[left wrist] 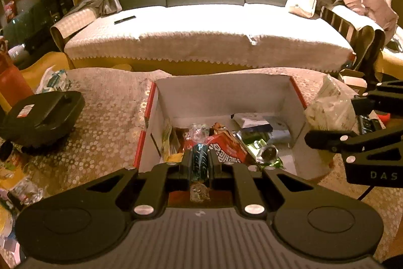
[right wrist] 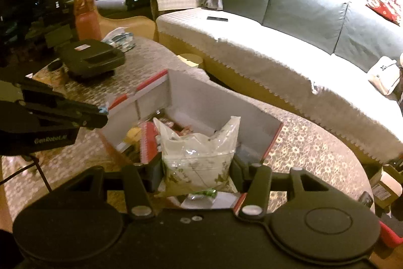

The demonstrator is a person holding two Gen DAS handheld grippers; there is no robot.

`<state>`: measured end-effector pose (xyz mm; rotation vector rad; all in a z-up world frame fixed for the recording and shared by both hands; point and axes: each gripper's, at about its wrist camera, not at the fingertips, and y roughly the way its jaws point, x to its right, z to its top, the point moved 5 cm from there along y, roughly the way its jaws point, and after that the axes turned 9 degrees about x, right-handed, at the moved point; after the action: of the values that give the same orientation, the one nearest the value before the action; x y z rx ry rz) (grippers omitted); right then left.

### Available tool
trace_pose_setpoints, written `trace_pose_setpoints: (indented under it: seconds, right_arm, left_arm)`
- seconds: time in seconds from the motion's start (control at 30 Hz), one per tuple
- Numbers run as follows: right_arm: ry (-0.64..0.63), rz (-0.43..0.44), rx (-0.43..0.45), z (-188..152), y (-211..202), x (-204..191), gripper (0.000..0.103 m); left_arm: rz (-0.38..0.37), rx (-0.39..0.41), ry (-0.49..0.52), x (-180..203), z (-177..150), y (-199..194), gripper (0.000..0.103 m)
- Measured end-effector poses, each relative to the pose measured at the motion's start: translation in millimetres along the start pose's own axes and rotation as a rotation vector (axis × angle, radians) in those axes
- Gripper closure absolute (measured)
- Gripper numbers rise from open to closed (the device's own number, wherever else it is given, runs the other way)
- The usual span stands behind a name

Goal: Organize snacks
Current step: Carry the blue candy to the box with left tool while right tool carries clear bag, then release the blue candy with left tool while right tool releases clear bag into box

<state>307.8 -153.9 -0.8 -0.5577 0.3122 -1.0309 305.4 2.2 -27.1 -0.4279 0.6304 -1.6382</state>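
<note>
A red and white cardboard box (left wrist: 224, 92) stands open on the table and holds several snacks, among them a red packet (left wrist: 226, 148) and a green wrapper (left wrist: 259, 145). My left gripper (left wrist: 200, 160) is shut on a blue wrapped candy (left wrist: 200, 161) at the box's near edge. My right gripper (right wrist: 196, 168) is shut on a clear and white plastic snack bag (right wrist: 199, 153), held above the box (right wrist: 201, 95). That bag also shows in the left wrist view (left wrist: 330, 105), right of the box. The left gripper shows at the left of the right wrist view (right wrist: 100, 115).
The table wears a patterned cloth (left wrist: 108, 117). A black appliance (left wrist: 42, 115) and a red bottle (left wrist: 12, 82) stand at the left. Loose packets (left wrist: 17, 190) lie at the near left. A sofa (left wrist: 209, 24) runs behind the table. Small boxes (right wrist: 385, 185) sit at the right.
</note>
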Motion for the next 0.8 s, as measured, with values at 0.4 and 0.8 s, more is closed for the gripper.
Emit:
trace_pose_setpoints:
  seconds: [0.4,0.8]
  right_arm:
    - [0.006,-0.061,-0.096,-8.2,71.4,19.5,0.05]
    - [-0.111,-0.095,-0.183,-28.9,104.8,15.2,0.051]
  left_arm:
    - [0.008,-0.109,0.02,3.6,5.9,69.5,0.091]
    - [-0.026,-0.193,0.042,24.1,-11.9,106.1,0.091]
